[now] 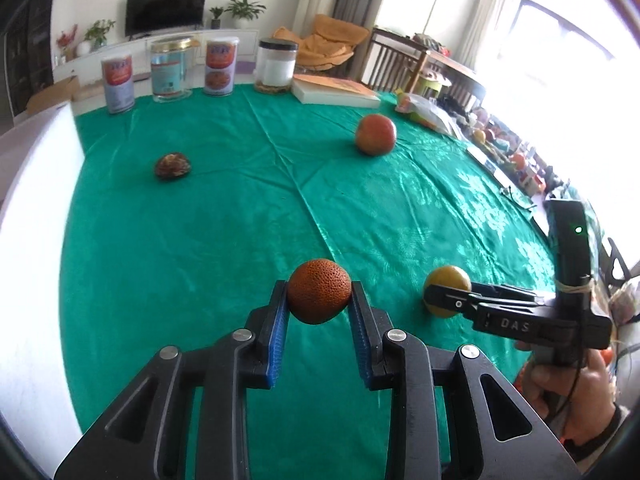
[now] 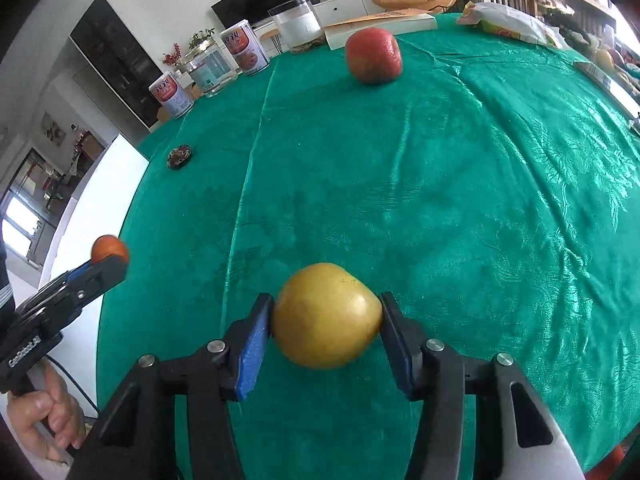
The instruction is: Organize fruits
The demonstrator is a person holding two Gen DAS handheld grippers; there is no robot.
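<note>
My left gripper (image 1: 319, 294) is shut on a rough orange-brown fruit (image 1: 319, 296) held above the green tablecloth (image 1: 200, 240); it also shows in the right wrist view (image 2: 109, 249). My right gripper (image 2: 326, 318) is shut on a yellow fruit (image 2: 326, 320), which shows at the right in the left wrist view (image 1: 447, 284). A red-orange apple (image 1: 375, 135) (image 2: 373, 55) sits on the cloth far ahead. A small dark brown fruit (image 1: 172, 165) (image 2: 180, 156) lies at the far left.
Two printed cans (image 1: 117, 85) (image 1: 219, 66), a clear jar (image 1: 171, 69) and a white-filled jar (image 1: 277, 65) stand along the far edge, with a book (image 1: 334, 90) beside them. Bags and clutter (image 1: 428, 110) line the right edge.
</note>
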